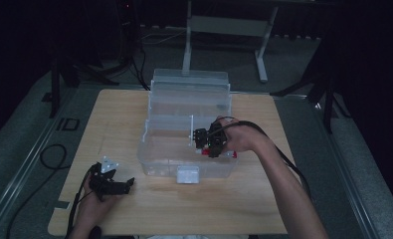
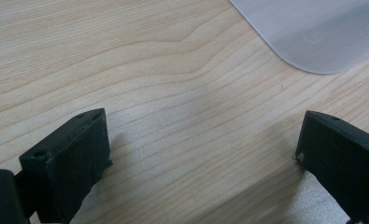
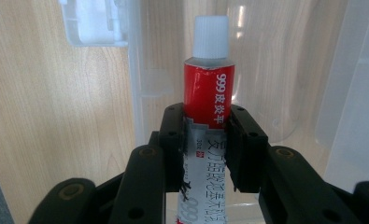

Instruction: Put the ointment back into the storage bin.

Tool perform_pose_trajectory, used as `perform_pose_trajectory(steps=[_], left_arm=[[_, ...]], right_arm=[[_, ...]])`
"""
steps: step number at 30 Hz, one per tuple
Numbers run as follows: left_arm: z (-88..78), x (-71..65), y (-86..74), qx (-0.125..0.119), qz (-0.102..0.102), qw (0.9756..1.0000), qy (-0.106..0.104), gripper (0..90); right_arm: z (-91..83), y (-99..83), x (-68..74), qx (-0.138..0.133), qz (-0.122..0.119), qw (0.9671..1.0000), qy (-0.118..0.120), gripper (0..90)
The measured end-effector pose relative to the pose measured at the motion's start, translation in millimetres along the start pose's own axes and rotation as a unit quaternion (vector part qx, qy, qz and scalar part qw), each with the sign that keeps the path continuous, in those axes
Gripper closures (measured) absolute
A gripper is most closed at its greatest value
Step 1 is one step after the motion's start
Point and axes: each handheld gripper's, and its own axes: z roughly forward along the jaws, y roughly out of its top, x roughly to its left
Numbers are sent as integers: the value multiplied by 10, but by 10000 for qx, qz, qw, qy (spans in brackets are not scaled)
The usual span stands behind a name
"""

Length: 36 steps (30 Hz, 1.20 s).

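A red and white ointment tube [image 3: 209, 100] with a white cap is clamped between the black jaws of my right gripper [image 3: 206, 122]. In the high view that right gripper [image 1: 204, 143] hangs over the front right part of the clear plastic storage box [image 1: 156, 159], and a bit of red tube [image 1: 200, 150] shows under it. My left gripper [image 1: 118, 185] rests low on the wooden table [image 1: 119, 114] at the front left. Its two jaws stand wide apart in the left gripper view, where the left gripper [image 2: 203, 140] has bare wood between its pads.
The box's clear lid [image 1: 190, 84] stands open toward the back, and a white latch [image 1: 187, 174] sits on its front wall. A corner of the box [image 2: 313, 32] lies just ahead of the left gripper. Metal stand legs [image 1: 261, 55] and cables lie beyond the table.
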Motion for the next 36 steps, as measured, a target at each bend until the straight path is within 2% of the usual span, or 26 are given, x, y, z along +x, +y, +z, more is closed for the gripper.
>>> perform_pose_trajectory(steps=[6,13,14,16,26,29,36], left_arm=[[0,0,0,-1,0,10000,0,33],[0,0,0,0,0,10000,-1,33],[0,0,0,0,0,10000,0,33],[0,0,0,0,0,10000,0,32],[0,-1,0,0,3,10000,-2,33],[0,0,0,0,4,10000,-2,33],[0,0,0,0,4,10000,-2,32]], right_arm=[[27,5,3,34,8,10000,39,697],[92,11,3,201,-1,9998,51,695],[98,10,0,233,0,9997,43,683],[97,5,-10,244,61,9997,3,589],[-64,-143,-47,-48,230,9994,-261,483],[-106,-208,-19,-99,235,9991,-346,461],[-226,-459,136,-358,424,9972,-507,430]])
